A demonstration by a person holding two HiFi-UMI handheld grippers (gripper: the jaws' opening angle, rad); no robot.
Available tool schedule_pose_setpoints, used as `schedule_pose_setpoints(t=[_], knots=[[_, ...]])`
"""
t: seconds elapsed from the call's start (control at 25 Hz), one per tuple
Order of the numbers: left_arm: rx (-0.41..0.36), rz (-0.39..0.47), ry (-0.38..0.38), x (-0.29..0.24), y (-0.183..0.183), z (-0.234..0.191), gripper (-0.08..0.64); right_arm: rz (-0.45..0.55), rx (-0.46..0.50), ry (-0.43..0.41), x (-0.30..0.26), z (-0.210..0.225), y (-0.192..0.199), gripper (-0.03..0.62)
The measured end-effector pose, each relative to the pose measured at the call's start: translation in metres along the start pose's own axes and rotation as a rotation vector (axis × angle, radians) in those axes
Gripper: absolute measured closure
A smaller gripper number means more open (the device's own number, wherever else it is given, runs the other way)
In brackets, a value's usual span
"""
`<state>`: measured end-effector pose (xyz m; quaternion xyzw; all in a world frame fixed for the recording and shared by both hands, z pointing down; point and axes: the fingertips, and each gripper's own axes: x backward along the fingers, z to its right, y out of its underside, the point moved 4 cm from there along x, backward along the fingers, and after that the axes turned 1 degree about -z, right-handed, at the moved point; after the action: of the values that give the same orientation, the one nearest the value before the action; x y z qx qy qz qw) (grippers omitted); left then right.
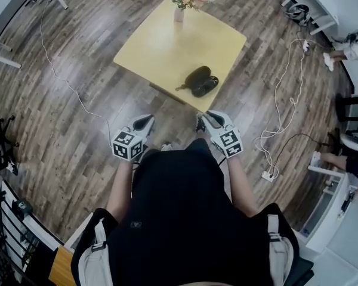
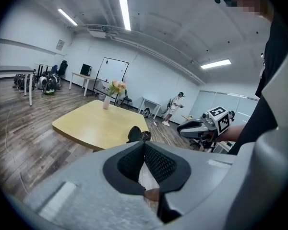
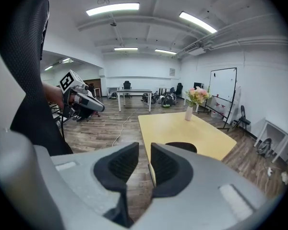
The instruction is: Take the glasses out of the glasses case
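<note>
A black glasses case point(image 1: 196, 75) lies open near the front edge of the yellow table point(image 1: 161, 46), with dark glasses point(image 1: 206, 86) resting in its nearer half. Both grippers hang in the air short of the table, over the floor. My left gripper point(image 1: 144, 123) is to the case's lower left, its pads touching and empty. My right gripper point(image 1: 207, 119) is just below the case, with a narrow gap between its pads and nothing in it. The left gripper view shows the case point(image 2: 134, 134) beyond the shut left gripper point(image 2: 144, 145). In the right gripper view the case point(image 3: 181, 146) peeks over the right gripper point(image 3: 145, 150).
A vase of pink flowers point(image 1: 179, 11) stands at the table's far corner. White cables and a power strip point(image 1: 267, 175) lie on the wooden floor to the right. Desks and chairs line the room's edges, and a person point(image 2: 174, 109) stands far off.
</note>
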<state>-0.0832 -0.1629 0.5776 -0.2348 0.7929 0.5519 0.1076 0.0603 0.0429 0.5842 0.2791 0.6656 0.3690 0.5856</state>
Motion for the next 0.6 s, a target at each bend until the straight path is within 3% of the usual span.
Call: schedule_pose_setpoints(t=[0.6], knots=[[0.084,0.047,-0.142,-0.063,-0.038,-0.016,0.549,-0.048,0.112,-0.178,-0.06,0.092,-0.014,0.518]])
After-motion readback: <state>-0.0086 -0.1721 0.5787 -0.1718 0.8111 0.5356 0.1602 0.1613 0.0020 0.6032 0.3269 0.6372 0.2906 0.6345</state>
